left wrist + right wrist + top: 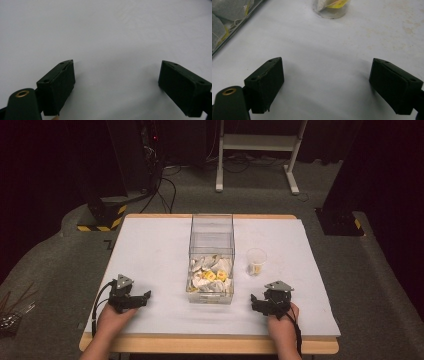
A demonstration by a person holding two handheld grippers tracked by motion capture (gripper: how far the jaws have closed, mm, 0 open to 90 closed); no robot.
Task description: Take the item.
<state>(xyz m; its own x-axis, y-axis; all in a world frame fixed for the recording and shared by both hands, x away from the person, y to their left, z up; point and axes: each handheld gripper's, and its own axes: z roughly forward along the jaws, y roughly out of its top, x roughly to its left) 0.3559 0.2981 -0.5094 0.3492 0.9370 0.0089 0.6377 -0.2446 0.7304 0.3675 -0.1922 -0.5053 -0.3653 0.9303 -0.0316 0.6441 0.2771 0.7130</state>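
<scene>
My left gripper [145, 296]: rests low on the white table [150, 250] near its front left corner, jaws spread wide with nothing between them; its own view shows two blocky matte black jaws [116, 85] over bare tabletop.
My right gripper [254, 301]: sits near the front edge to the right of the box, jaws likewise wide apart and empty [325, 83]; a grey three-cornered plate rides on top.
Box [211, 265]: a clear, hard-walled rectangular bin standing in the middle of the table between my two grippers, nearer the right one; its long axis runs away from me, from the front of the table toward the back.
Tea bags [210, 275]: soft white paper pouches with yellow tags, heaped loosely in the near end of the box; the far end looks bare.
Cup [256, 261]: small, round, translucent plastic, upright just right of the box, apart from it, with something yellow and white in its bottom.
Table surface: smooth, matt white sheet with a wooden edge.
Right gripper view adds: the box's lower edge with tea bags [227, 17] and their strings behind the clear wall at top left, the cup's base [332, 8] at the top, and faint brownish stains on the table.
High view adds: both my hands, the trailing cables, grey carpet beyond.
</scene>
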